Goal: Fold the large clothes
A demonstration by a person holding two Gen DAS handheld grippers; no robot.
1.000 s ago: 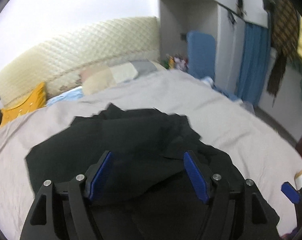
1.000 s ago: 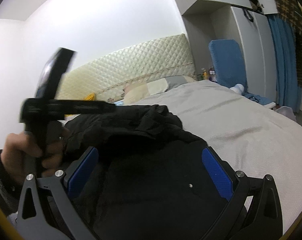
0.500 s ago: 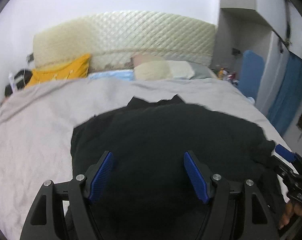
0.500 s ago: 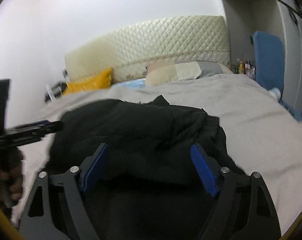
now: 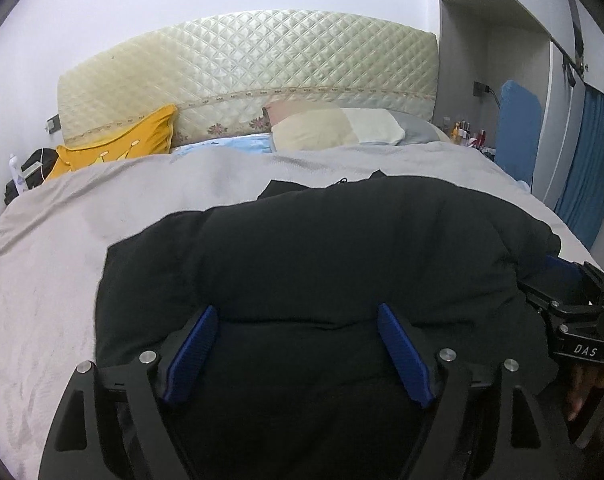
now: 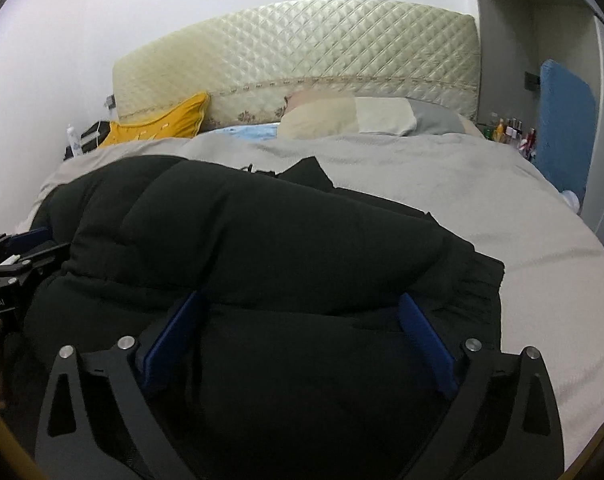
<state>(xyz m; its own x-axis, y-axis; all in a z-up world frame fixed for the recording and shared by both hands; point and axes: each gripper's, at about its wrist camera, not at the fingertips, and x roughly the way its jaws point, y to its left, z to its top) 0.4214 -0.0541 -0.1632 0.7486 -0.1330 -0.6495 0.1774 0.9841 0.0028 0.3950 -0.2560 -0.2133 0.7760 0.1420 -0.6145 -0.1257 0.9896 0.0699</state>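
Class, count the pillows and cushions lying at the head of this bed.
2: a yellow cushion at the left, a patchwork pillow at the middle-right, both against the headboard. The duvet may hide others.

A black padded jacket (image 5: pixel 322 264) lies spread on the grey bedcover (image 5: pixel 61 240), filling the near half of the bed. Its quilted panels puff up in soft horizontal ridges, with 1 thick fold doubled over the top. A flat dark edge with a small zipper pull pokes out at the far side, toward the pillows.
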